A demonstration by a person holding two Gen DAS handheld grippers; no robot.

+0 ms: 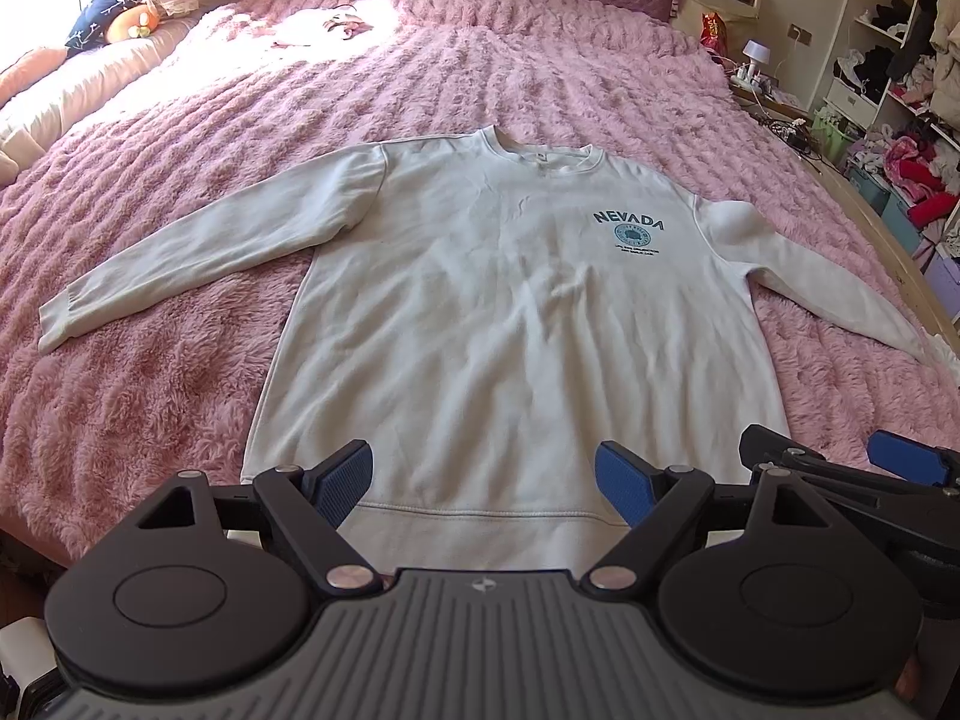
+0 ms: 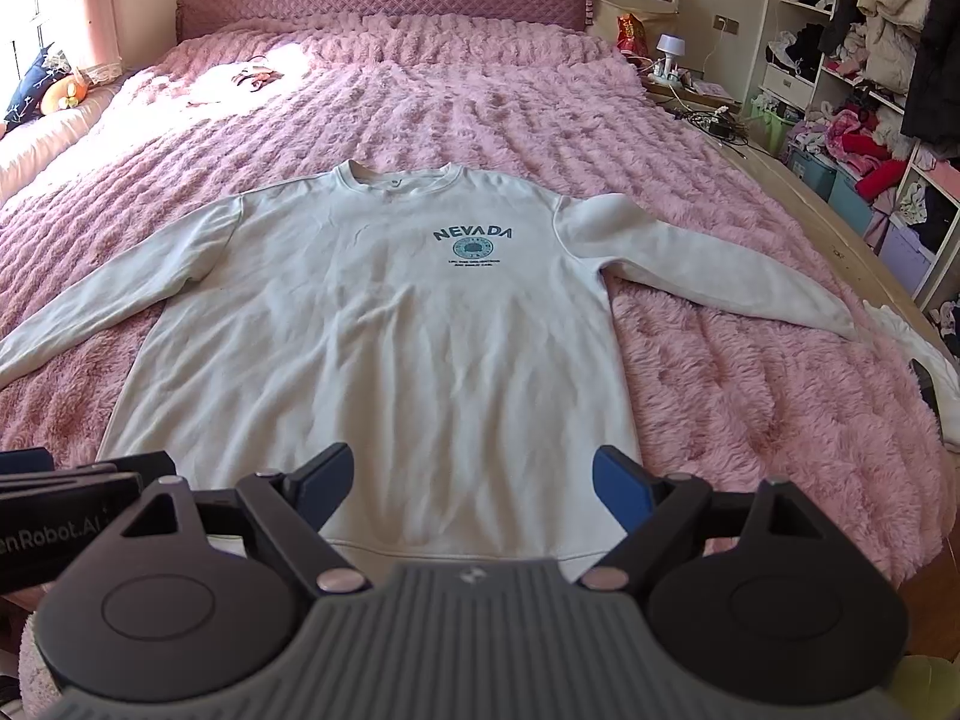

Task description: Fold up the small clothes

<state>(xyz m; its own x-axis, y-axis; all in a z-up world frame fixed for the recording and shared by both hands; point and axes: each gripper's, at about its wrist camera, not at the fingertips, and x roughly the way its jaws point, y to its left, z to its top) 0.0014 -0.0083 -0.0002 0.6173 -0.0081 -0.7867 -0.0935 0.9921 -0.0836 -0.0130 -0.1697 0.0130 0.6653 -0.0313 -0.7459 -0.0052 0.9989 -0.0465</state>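
Note:
A white long-sleeved sweatshirt (image 1: 498, 312) with a dark "NEVADA" print lies flat and face up on a pink fluffy bedspread (image 1: 180, 192), both sleeves spread out to the sides. My left gripper (image 1: 483, 483) hovers open above the hem, blue pads wide apart with nothing between them. In the right wrist view the same sweatshirt (image 2: 384, 336) fills the middle, and my right gripper (image 2: 471, 477) also hangs open over the hem, empty. The right gripper (image 1: 840, 468) shows at the right edge of the left wrist view, close beside the left one.
A quilted pink headboard (image 2: 384, 0) stands at the far end. A plush toy and dark pillow (image 1: 114, 24) lie at the far left. Open shelves stuffed with clothes (image 2: 870, 90) line the right wall beyond the bed's wooden edge. Another white garment (image 2: 924, 348) lies at the bed's right edge.

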